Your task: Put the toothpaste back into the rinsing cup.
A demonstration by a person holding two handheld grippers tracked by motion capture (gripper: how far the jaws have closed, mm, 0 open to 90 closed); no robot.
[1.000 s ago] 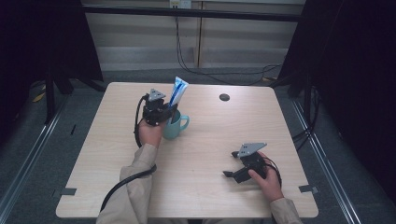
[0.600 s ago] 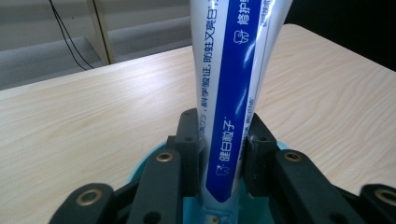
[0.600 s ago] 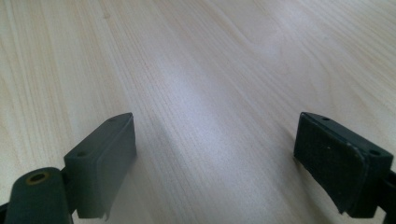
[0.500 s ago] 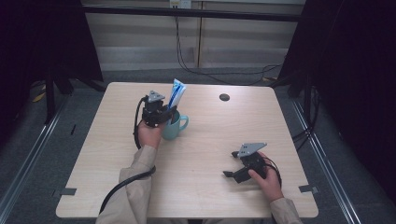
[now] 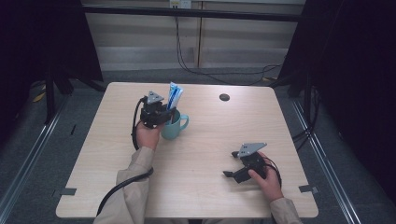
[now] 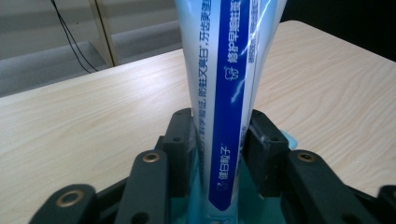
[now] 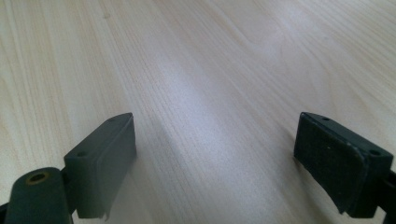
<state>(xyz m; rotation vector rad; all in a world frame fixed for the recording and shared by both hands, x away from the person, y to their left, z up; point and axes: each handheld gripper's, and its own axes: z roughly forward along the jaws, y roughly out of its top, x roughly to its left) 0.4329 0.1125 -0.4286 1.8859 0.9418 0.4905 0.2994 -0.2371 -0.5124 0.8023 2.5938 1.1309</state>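
Nearest the person, the right gripper [image 5: 232,164] lies low on the wooden table [image 5: 205,186], held by the right hand [image 5: 266,179]; its own view shows both jaws spread wide over bare wood grain. Farther out, the left hand [image 5: 148,136] holds the left gripper [image 5: 164,115] above a teal mug [image 5: 172,128]. The left gripper view adds detail: the jaws clamp a blue-and-white toothpaste tube [image 6: 229,98], which stands upright in the mug. Beyond it, a small dark disc [image 5: 224,97] sits near the far edge.

A teal mug [image 5: 172,127] holds a white tube [image 6: 224,84] with a dark blue stripe; the worktop [image 5: 205,186] is pale woodgrain.
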